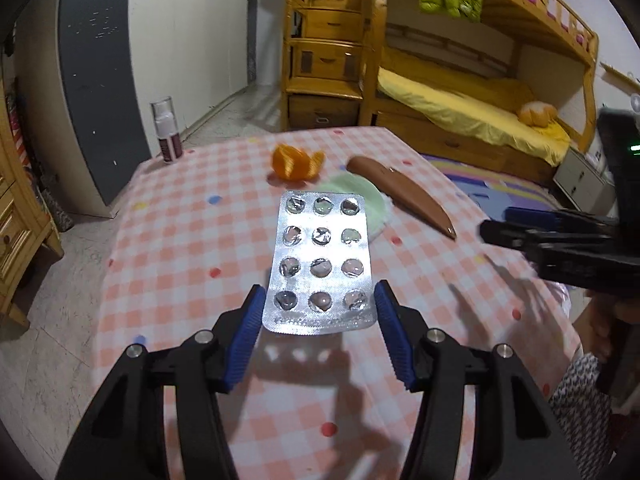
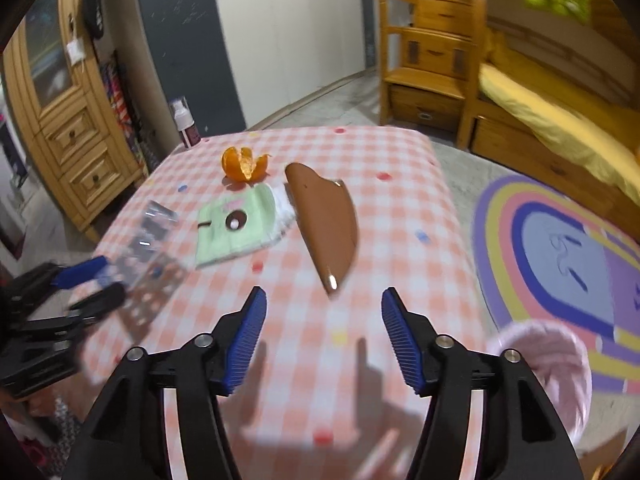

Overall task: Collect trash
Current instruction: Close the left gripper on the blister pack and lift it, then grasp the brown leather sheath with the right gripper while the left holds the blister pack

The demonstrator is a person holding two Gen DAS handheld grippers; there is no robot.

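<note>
My left gripper [image 1: 320, 300] is shut on the near end of a silver blister pack [image 1: 322, 256] of emptied pill pockets and holds it above the checked tablecloth [image 1: 180, 264]; the pack also shows in the right wrist view [image 2: 154, 260]. Beyond it lie an orange peel [image 1: 296, 162], a pale green packet [image 1: 356, 196] and a brown wrapper [image 1: 404, 196]. My right gripper [image 2: 322, 312] is open and empty above the cloth, just short of the brown wrapper [image 2: 326, 220]. The green packet [image 2: 236, 224] and orange peel [image 2: 244, 164] lie left of it.
A pump bottle [image 1: 166, 130] stands at the table's far left corner. A pink bin [image 2: 560, 368] stands on the floor at the table's right. A wooden bunk bed [image 1: 460, 80] and a rainbow rug [image 2: 560, 248] lie beyond, a wooden cabinet [image 2: 68, 120] at left.
</note>
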